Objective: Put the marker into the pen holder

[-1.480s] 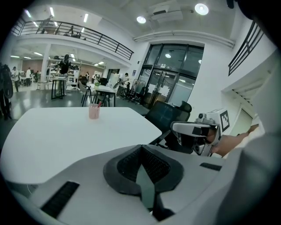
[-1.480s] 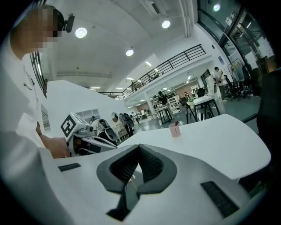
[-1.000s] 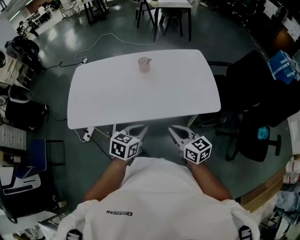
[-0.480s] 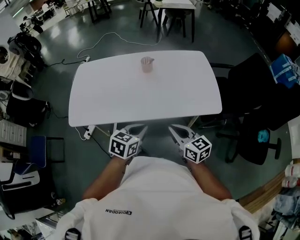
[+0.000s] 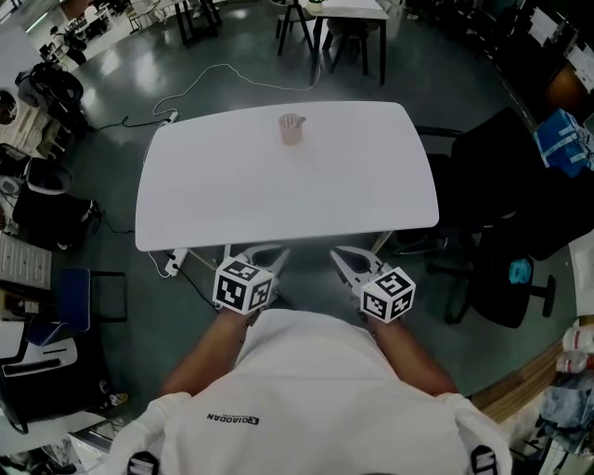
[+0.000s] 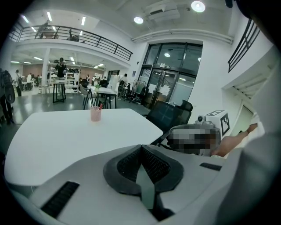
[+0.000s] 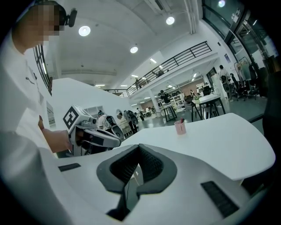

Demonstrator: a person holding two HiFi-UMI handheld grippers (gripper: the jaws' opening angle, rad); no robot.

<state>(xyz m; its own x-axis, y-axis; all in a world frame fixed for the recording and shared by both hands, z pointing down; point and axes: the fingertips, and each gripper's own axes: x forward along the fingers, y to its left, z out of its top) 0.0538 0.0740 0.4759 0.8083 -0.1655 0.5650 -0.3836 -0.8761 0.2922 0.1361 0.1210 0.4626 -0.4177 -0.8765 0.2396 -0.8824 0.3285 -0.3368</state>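
Observation:
A small pink pen holder (image 5: 290, 129) stands on the far middle of the white table (image 5: 232, 195), with a dark marker (image 6: 100, 107) sticking out of it. The holder also shows far off in the left gripper view (image 6: 95, 114) and the right gripper view (image 7: 180, 127). My left gripper (image 5: 271, 253) and right gripper (image 5: 343, 256) hang side by side off the table's near edge, close to the person's body. The left gripper (image 6: 141, 147) is shut and the right gripper (image 7: 139, 147) is shut, and neither holds anything.
A black office chair (image 5: 501, 204) stands right of the table. A power strip (image 5: 173, 267) and a cable (image 5: 200, 79) lie on the floor to the left. Another table and stools (image 5: 339, 28) stand beyond the far edge.
The head view has shifted a little. Both grippers stay low by the body, shut, with only a slight drift.

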